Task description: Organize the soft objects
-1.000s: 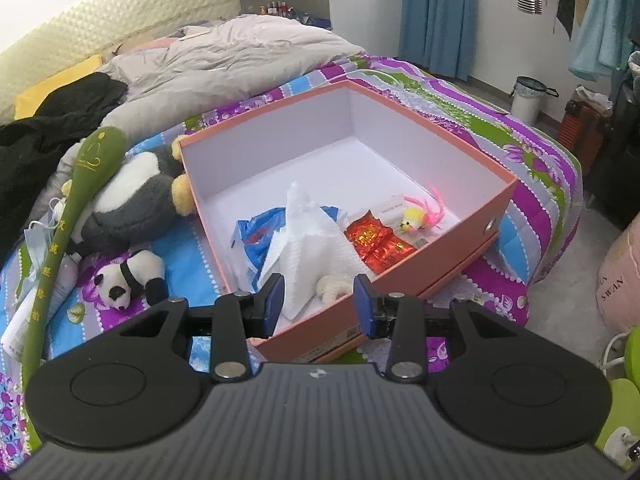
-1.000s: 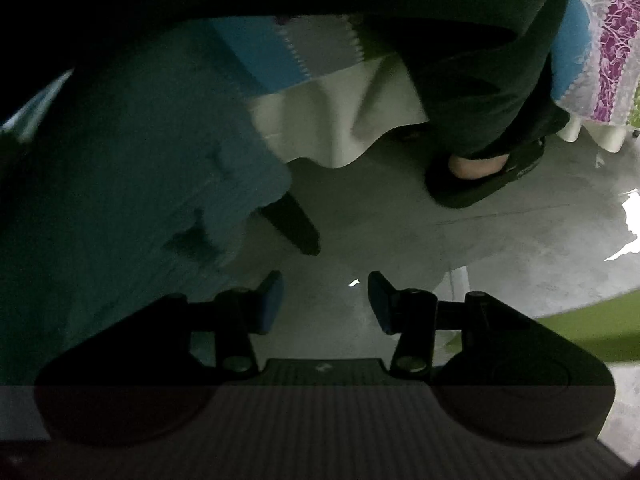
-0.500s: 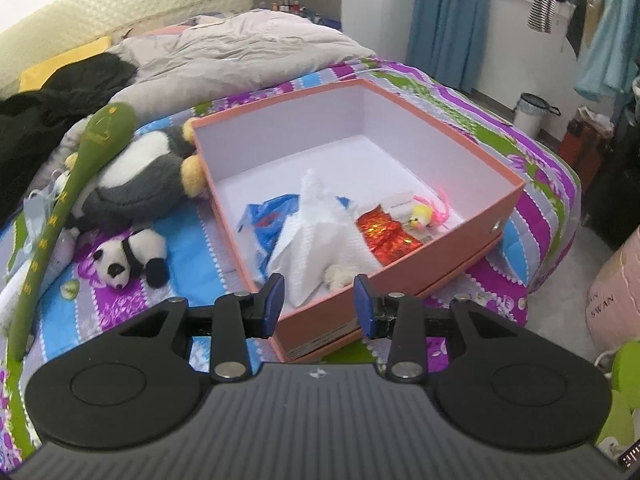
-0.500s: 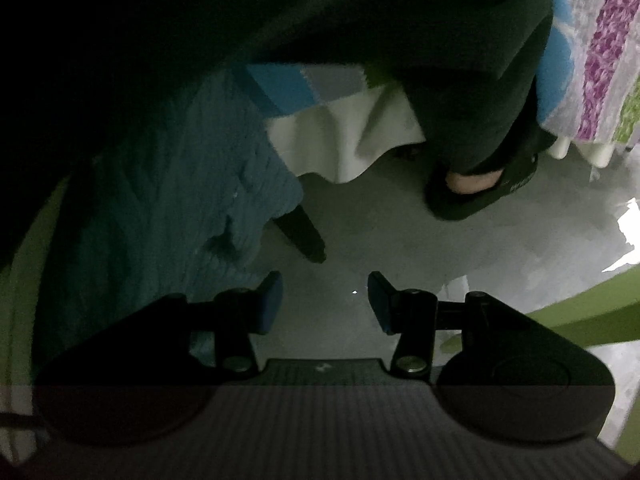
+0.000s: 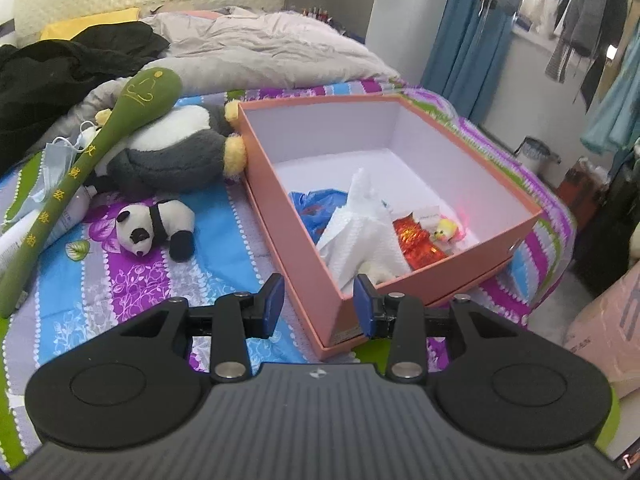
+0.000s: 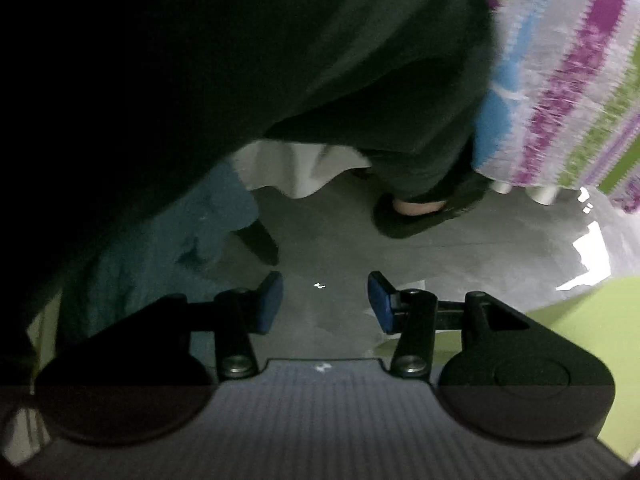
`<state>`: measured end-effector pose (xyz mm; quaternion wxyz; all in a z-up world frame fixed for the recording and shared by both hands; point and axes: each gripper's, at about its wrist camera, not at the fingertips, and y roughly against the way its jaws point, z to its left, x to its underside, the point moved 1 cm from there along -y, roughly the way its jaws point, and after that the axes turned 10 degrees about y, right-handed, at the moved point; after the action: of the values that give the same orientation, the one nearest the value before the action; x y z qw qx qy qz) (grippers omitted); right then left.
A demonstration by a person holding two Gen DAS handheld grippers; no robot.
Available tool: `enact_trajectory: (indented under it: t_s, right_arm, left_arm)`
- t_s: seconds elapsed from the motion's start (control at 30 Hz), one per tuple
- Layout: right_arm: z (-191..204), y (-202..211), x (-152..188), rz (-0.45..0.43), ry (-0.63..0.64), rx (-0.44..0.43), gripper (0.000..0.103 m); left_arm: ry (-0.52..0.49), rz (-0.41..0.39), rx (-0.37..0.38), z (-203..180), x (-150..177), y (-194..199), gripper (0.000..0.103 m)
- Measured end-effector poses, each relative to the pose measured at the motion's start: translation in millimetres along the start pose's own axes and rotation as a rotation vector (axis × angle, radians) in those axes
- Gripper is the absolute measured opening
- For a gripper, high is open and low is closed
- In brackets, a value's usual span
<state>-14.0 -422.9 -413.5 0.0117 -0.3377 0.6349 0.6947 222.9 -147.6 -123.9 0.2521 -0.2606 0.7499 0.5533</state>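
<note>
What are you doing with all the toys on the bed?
Tidying the soft toys into the pink box. The left gripper hovers open and empty at the box's near corner. The small panda and big panda lie on the bed beside it. The right gripper points at the floor, open, empty.

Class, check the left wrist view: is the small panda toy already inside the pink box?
No, the small panda toy lies on the bedspread, left of the pink box.

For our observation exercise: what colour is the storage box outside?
Salmon pink storage box, white inside; clearest in the left wrist view.
</note>
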Motion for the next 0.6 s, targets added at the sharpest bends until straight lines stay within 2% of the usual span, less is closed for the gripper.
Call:
enact_trajectory:
  t_s: [0.27,0.37,0.47,0.6]
  right_arm:
    - [-9.4,33.9,-34.3,-0.048,-0.011,0.039,0.050]
    - [-13.9,48.8,-51.8,-0.054,-0.014,0.065,0.050]
    - [-12.4,61.1,-64.5,-0.028,0.055,0.122,0.050]
    - [-19.1,81.0,-79.6,-0.030,0.071,0.151,0.050]
  left_arm:
    - [0.041,-0.041,0.047,17.2,-1.1,22.4,0.044]
    - [0.051,-0.043,0.038,25.1,0.8,30.4,0.044]
    - [0.049,-0.026,0.023,30.9,-0.3,36.9,0.044]
    - [0.070,-0.020,0.020,41.5,-0.5,45.7,0.044]
